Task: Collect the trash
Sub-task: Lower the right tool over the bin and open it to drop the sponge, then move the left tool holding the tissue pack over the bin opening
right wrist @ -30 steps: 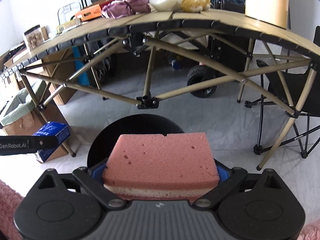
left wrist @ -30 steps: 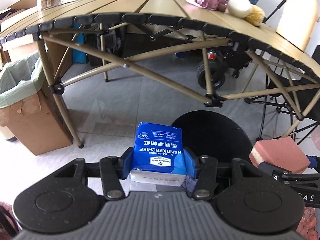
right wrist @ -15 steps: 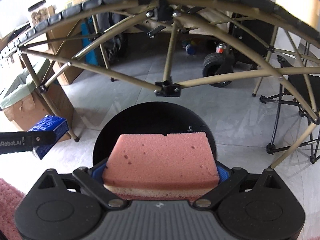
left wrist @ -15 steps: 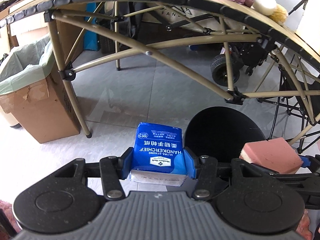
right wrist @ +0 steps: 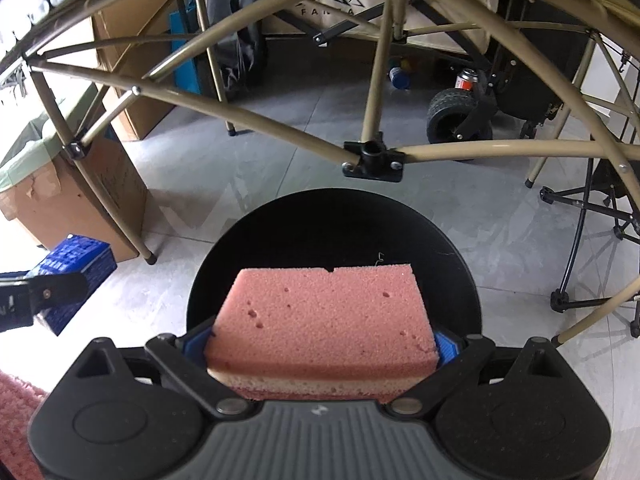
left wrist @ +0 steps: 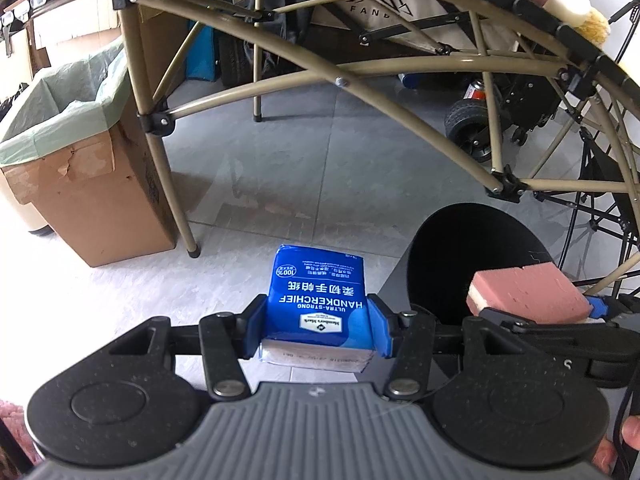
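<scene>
My left gripper [left wrist: 316, 326] is shut on a blue handkerchief tissue pack [left wrist: 318, 292], held above the grey floor. My right gripper [right wrist: 320, 344] is shut on a pink sponge [right wrist: 320, 312], its blue pads pressing both ends. The sponge hangs over the mouth of a round black bin [right wrist: 332, 232]. In the left wrist view the same black bin [left wrist: 472, 248] lies to the right of the pack, with the sponge [left wrist: 528, 292] over its right side. The right wrist view shows the tissue pack [right wrist: 74, 268] at the far left, left of the bin.
A folding table's tan frame [left wrist: 360, 80] arches over the floor. A cardboard box lined with a green bag [left wrist: 76, 152] stands at the left by a table leg [left wrist: 160, 168]. A wheeled cart [right wrist: 460, 120] and a folding chair's legs [right wrist: 592, 240] stand at the right.
Both grippers have come down and forward, under the table's edge and nearer the black bin. The sponge now hangs over the bin's mouth. Both grips are unchanged.
</scene>
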